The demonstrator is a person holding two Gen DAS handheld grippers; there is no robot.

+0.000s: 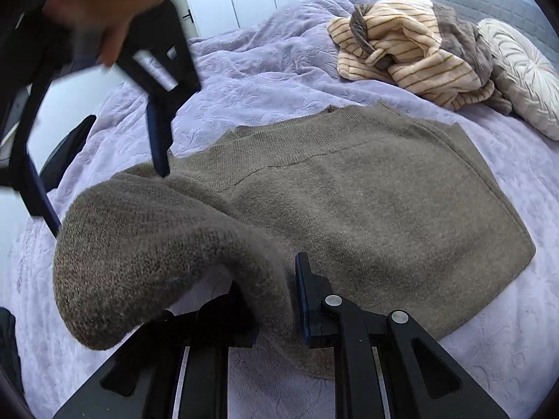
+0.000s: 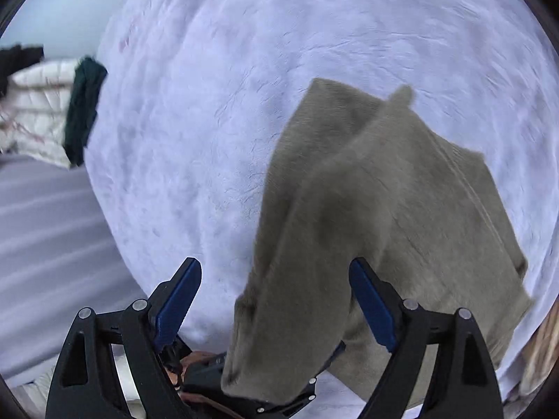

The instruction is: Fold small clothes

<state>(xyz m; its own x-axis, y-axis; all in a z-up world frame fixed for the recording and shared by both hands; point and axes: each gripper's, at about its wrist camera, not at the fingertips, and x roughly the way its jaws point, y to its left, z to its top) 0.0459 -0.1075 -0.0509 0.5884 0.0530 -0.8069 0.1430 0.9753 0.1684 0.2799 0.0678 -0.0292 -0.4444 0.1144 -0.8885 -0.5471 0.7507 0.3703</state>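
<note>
A: Left gripper [image 1: 276, 300], jaws clenched on a fold of the brown sweater [image 1: 349, 209], lifting one edge into a hump.

B: And the right gripper [image 2: 276, 300]?

A: Jaws spread wide, released, grasping nothing; raised cloth hangs between them.

B: Where's the sweater?

A: Mostly flat on the lilac bed cover [image 1: 279, 70]. A striped garment [image 1: 401, 52] lies heaped near a round cushion [image 1: 524, 76], well apart.

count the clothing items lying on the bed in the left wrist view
2. The brown sweater lies spread in the middle of the purple bedspread, one sleeve pinched in the left gripper. The striped cream garment lies crumpled beyond it. Others may be hidden.
</note>
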